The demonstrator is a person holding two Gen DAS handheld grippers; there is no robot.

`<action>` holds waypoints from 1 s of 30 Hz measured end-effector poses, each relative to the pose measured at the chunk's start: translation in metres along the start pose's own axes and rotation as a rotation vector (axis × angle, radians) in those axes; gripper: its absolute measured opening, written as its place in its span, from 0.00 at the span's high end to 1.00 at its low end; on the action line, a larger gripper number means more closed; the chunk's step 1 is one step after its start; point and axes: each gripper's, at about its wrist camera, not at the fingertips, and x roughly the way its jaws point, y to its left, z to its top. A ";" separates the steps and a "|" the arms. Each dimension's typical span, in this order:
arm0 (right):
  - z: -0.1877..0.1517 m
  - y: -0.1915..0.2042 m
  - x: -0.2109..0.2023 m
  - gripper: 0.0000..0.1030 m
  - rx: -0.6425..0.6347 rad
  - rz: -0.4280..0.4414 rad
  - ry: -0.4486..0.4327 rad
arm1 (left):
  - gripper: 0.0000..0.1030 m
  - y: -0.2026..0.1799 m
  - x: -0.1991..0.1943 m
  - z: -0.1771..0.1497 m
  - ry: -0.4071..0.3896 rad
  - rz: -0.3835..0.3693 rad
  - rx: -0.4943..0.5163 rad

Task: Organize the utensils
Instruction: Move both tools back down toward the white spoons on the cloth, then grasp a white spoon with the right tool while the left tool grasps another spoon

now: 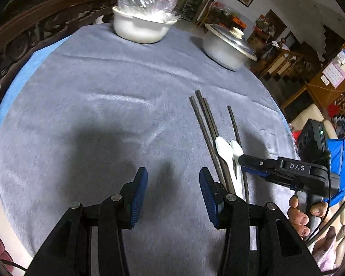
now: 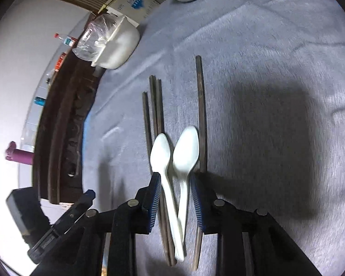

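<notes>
1. Your left gripper (image 1: 173,179) hangs over bare grey cloth (image 1: 103,115), jaws partly open with nothing between them.
2. Your right gripper (image 2: 176,191) is low over the utensils, jaws fairly narrow, straddling the two crossed white spoons (image 2: 172,158); whether the pads press on the handles you cannot tell.
3. Four dark chopsticks (image 2: 154,105) lie on the cloth: three bunched to the left of the spoons, one (image 2: 201,105) apart just to the right.
4. Across the table stand a white pot (image 1: 140,30) topped with a wrapped bowl and a lidded pot (image 1: 227,48).
</notes>
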 end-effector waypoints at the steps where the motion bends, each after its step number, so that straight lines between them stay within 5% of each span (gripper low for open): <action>1: 0.004 0.002 0.002 0.71 -0.005 -0.010 0.000 | 0.54 -0.002 0.003 0.002 0.003 -0.004 0.005; 10: 0.025 0.017 0.008 0.83 -0.112 -0.070 0.000 | 0.54 -0.023 0.036 0.019 0.050 -0.022 0.055; 14: 0.025 0.018 -0.008 0.97 -0.129 0.003 -0.074 | 0.60 -0.039 0.044 0.022 0.066 -0.054 0.088; 21: 0.016 -0.014 -0.040 0.97 -0.049 0.085 -0.160 | 0.61 -0.068 0.075 0.027 0.130 -0.074 0.138; 27: 0.006 -0.042 -0.069 0.97 0.007 0.060 -0.211 | 0.61 -0.090 0.092 0.033 0.134 -0.037 0.224; 30: 0.006 -0.051 -0.073 0.97 0.018 0.032 -0.211 | 0.75 -0.098 0.095 0.034 0.119 -0.015 0.272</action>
